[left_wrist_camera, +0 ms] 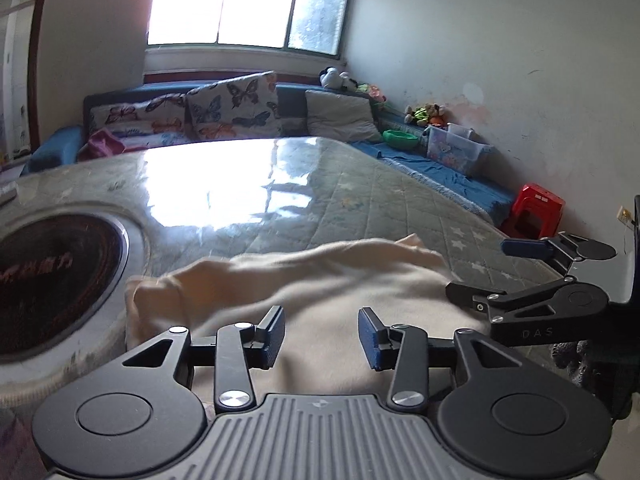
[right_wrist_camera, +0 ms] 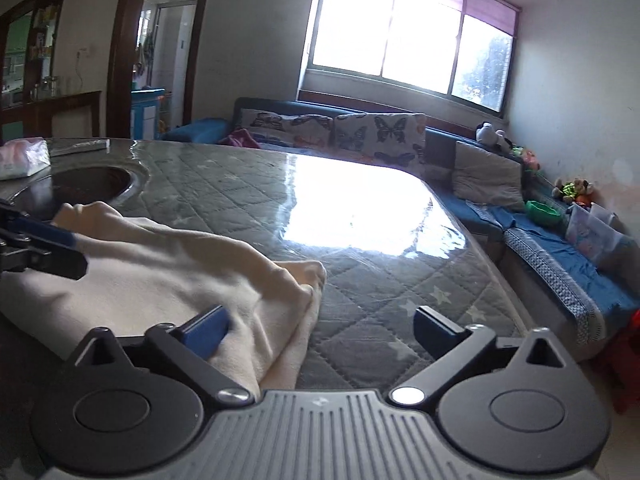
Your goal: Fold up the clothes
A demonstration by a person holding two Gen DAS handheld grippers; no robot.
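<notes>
Left tool (left_wrist_camera: 322, 338): part open, empty, above cloth. Right tool (right_wrist_camera: 320, 330): wide open, empty, at cloth's right edge. Cream garment (left_wrist_camera: 320, 280) on near counter (right_wrist_camera: 360, 240) edge: doubled over, rumpled, soft fleece. Judged: one fold laid; further folds, smoothing remain.

The cream garment (left_wrist_camera: 304, 280) is soft, matt, fleecy cloth. Under it the counter (left_wrist_camera: 360, 208) wears quilted grey fabric beneath a glossy clear sheet that mirrors the window. Beside the garment, a dark inset disc (left_wrist_camera: 52, 280) has a shiny metal rim. Both grippers' blue pads (right_wrist_camera: 208, 334) look ribbed, on matt black plastic.
</notes>
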